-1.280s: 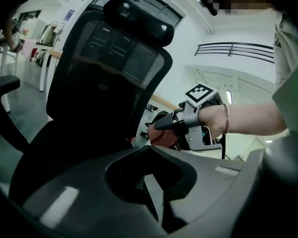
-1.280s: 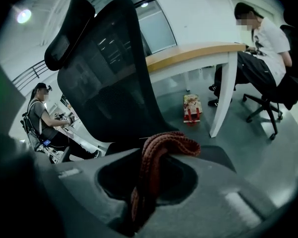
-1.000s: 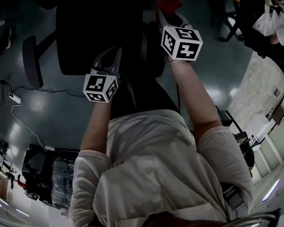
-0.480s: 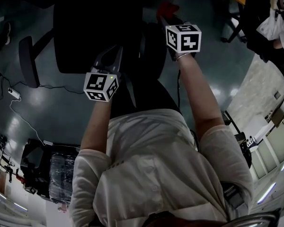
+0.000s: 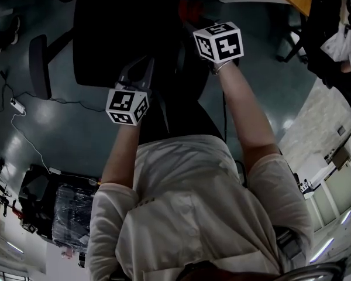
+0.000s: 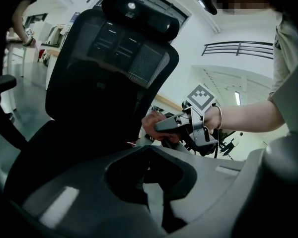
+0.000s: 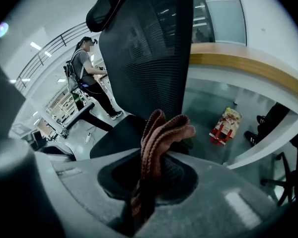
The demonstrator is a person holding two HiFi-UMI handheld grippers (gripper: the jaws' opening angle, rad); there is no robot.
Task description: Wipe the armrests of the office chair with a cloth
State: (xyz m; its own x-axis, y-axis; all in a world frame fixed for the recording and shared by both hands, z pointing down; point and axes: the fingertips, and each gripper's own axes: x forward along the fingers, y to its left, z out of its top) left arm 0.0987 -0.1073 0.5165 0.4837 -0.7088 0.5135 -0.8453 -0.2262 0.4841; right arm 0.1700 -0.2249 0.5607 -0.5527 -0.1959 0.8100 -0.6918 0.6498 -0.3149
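Note:
The black mesh office chair (image 5: pixel 123 40) stands in front of me, and its backrest (image 6: pixel 109 68) fills the left gripper view. One armrest (image 5: pixel 40 66) sticks out at the left of the head view. My right gripper (image 5: pixel 194 21) is shut on a folded reddish cloth (image 7: pixel 161 133) and held by the chair's right side. The left gripper view shows that cloth (image 6: pixel 150 125) beside the backrest. My left gripper (image 5: pixel 137 72) hovers over the seat with its jaws together and nothing in them. The right armrest is hidden.
A red packet (image 7: pixel 226 124) lies on the floor under a wood-edged desk (image 7: pixel 248 66). Another person (image 7: pixel 89 78) stands in the background. Cables (image 5: pixel 23 127) trail over the floor at the left, near a black cart (image 5: pixel 52 209).
My right gripper has moved a little left and farther away with the cloth. The left gripper has barely moved.

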